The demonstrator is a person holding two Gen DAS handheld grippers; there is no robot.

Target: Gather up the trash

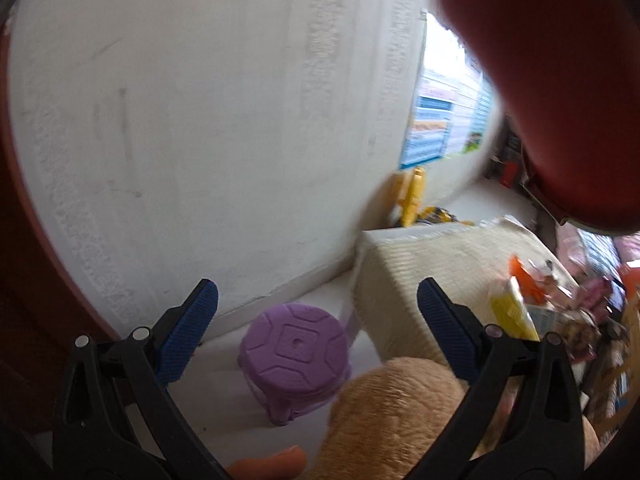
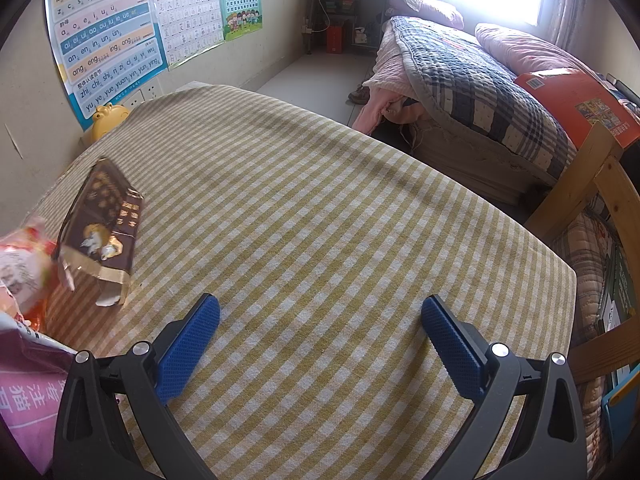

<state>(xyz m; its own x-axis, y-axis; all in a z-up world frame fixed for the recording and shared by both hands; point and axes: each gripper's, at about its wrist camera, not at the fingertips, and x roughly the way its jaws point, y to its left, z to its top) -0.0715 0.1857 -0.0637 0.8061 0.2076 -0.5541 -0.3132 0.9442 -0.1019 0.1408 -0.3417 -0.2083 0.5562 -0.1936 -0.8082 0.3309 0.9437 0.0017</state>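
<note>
A bedroom table draped in a yellow-and-white checked cloth (image 2: 340, 220) fills the right wrist view, where the right gripper (image 2: 320, 328) hovers over bare fabric with its blue-padded jaws spread wide and nothing between them. Trash sits at the table's left edge: a torn brown-and-gold cardboard snack box (image 2: 100, 232) lies tilted on the cloth, its ragged open end facing the camera, just beside a crumpled orange-and-white plastic wrapper (image 2: 22, 268). A pink plastic bag printed with white characters (image 2: 28, 392) juts in at the lower left corner. Behind the table, alphabet wall charts (image 2: 108, 32) hang on the wall above a yellow duck-shaped toy (image 2: 108, 118), and a bed heaped with a blue plaid quilt (image 2: 472, 80) and pink pillows stands across the floor under a bright window.

The left wrist view is motion-blurred. The left gripper (image 1: 318, 320) is held off to the side of the table, its jaws likewise apart and empty, aimed toward a white wall (image 1: 200, 120). Below it stand a round purple plastic stool (image 1: 296, 356) on the pale floor and a tan furry plush shape (image 1: 396, 416) close to the lens. To the right, the checked table's corner (image 1: 432, 264) shows a blurred heap of colourful wrappers (image 1: 532, 304) on its top. A dark red rounded object (image 1: 552, 88), too close and blurred to identify, covers the upper right.
</note>
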